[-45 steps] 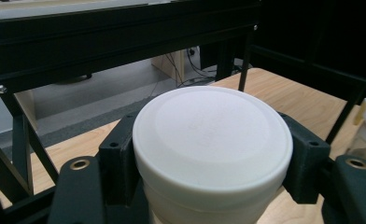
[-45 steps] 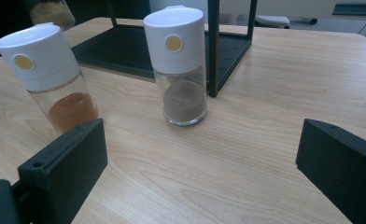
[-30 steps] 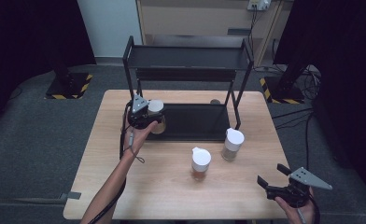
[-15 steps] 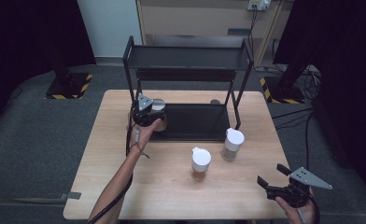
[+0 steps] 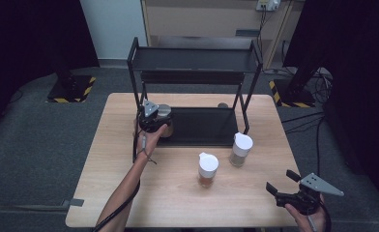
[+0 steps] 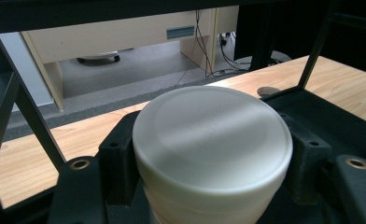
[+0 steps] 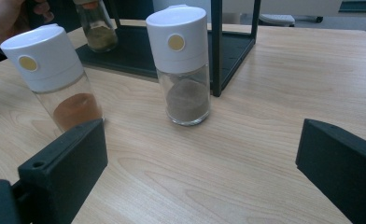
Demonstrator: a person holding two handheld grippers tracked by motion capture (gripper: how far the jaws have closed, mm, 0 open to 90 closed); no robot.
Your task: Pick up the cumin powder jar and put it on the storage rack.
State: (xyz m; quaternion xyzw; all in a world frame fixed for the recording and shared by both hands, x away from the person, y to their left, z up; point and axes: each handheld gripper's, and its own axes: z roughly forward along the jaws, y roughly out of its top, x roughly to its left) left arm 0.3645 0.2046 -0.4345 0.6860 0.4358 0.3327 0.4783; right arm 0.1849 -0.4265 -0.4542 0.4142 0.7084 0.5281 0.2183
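Left tool hiding jar body.

two jars stand mid-table; bare table lies around them.

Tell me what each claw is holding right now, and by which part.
The left claw grips a spice jar just under its white cap, on the rack's lower shelf. The right claw is open, holding nothing.

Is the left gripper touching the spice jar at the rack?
Touching. In the left gripper view, the black jaws of the left gripper press both sides of the white-lidded spice jar, no gap showing.
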